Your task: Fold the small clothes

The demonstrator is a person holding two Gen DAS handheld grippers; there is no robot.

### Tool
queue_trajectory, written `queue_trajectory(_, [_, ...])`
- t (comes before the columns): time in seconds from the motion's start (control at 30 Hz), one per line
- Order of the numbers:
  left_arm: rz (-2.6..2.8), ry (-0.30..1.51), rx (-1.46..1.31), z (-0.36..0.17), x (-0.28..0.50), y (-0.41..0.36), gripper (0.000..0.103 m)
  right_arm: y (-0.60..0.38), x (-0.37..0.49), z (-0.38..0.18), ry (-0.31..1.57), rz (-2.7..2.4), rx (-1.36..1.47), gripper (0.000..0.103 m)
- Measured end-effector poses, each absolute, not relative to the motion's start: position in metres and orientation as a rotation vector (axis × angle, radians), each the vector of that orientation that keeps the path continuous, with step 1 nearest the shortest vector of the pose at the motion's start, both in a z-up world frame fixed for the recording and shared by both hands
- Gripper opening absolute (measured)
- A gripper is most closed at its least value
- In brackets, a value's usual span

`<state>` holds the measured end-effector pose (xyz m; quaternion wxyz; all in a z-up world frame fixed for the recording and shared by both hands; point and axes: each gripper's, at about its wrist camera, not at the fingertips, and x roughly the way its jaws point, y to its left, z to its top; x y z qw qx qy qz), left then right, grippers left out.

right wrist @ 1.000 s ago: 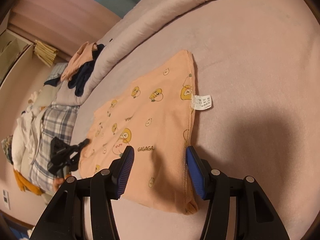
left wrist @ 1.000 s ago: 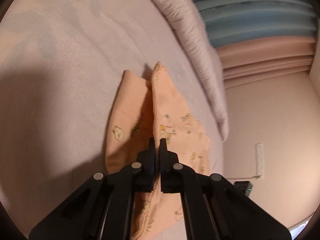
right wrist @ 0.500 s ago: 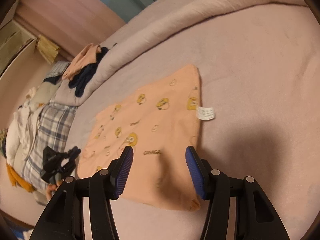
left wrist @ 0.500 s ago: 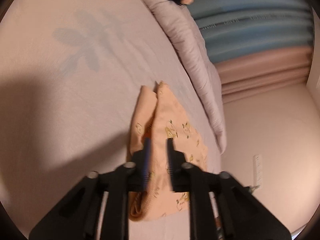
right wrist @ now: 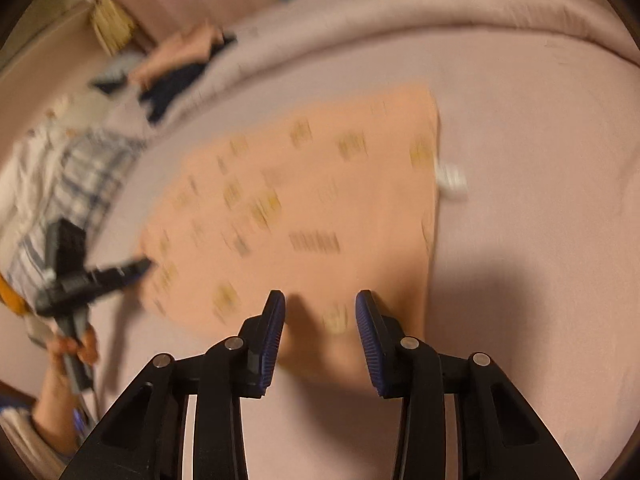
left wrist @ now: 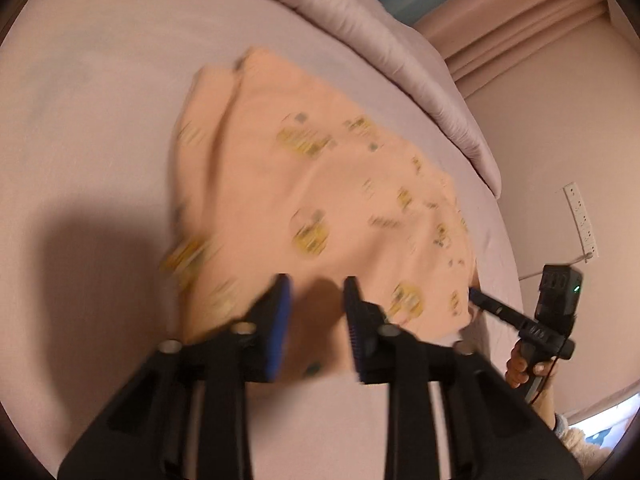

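A small peach garment [left wrist: 320, 184] with yellow cartoon prints lies folded flat on the pink bed; it also shows in the right wrist view [right wrist: 304, 208], with a white care label [right wrist: 450, 178] at its right edge. My left gripper [left wrist: 316, 296] is open and empty over the garment's near edge. My right gripper [right wrist: 320, 308] is open and empty over its near edge on the other side. Each gripper shows in the other's view, the right one [left wrist: 520, 320] and the left one [right wrist: 92, 276], close to the garment's corners. Both views are motion-blurred.
A rolled pink duvet [left wrist: 400, 52] borders the bed's far side. A pile of clothes, plaid, dark blue and peach [right wrist: 120, 120], lies at the left in the right wrist view. A wall with a power strip [left wrist: 580, 220] is at the right.
My left gripper has opened and let go of the garment, which now lies flat. Both grippers have moved; the right one has stayed open and narrowed slightly.
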<state>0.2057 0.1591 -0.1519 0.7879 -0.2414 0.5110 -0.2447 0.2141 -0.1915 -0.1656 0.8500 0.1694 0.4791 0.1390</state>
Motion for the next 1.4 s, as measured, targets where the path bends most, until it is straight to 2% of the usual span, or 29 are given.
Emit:
queue_trajectory(0.1, [-0.536,1.121,-0.608,-0.165,0.188,0.180,0.003,-0.187,0.191,-0.173,0.999,0.299,0.307,0.040])
queue_trajectory(0.23, [-0.530,1.139,-0.613,-0.163,0.173,0.192,0.003,-0.190,0.182,-0.170,1.034,0.317,0.328,0.040])
queue_trajectory(0.33, [-0.535,1.123,-0.587,-0.146,0.172,0.192,0.019,-0.195,0.182,-0.159,1.011,0.329,0.347,0.040])
queue_trajectory(0.4, [-0.543,1.094,-0.558,-0.132,0.175,0.187,0.037,-0.197,0.185,-0.150,0.955,0.336,0.368,0.040])
queue_trajectory(0.47, [-0.564,1.063,-0.542,-0.120,0.186,0.178,0.042,-0.197,0.196,-0.142,0.910,0.343,0.387,0.040])
queue_trajectory(0.77, [-0.518,1.048,-0.474,-0.121,0.275,0.129,0.041,-0.184,0.281,-0.134,0.849,0.257,0.361,0.040])
queue_trajectory(1.0, [-0.455,1.090,-0.415,-0.140,0.298,0.131,0.041,-0.197,0.330,-0.163,0.983,0.159,0.371,0.040])
queue_trajectory(1.23, [-0.461,1.058,-0.424,-0.123,0.280,0.142,0.042,-0.188,0.309,-0.146,0.943,0.184,0.382,0.040])
queue_trajectory(1.33, [-0.463,1.034,-0.487,-0.121,0.255,0.163,0.049,-0.169,0.276,-0.132,0.909,0.249,0.317,0.040])
queue_trajectory(1.4, [-0.469,1.034,-0.510,-0.124,0.236,0.174,0.049,-0.155,0.256,-0.126,0.896,0.298,0.283,0.040])
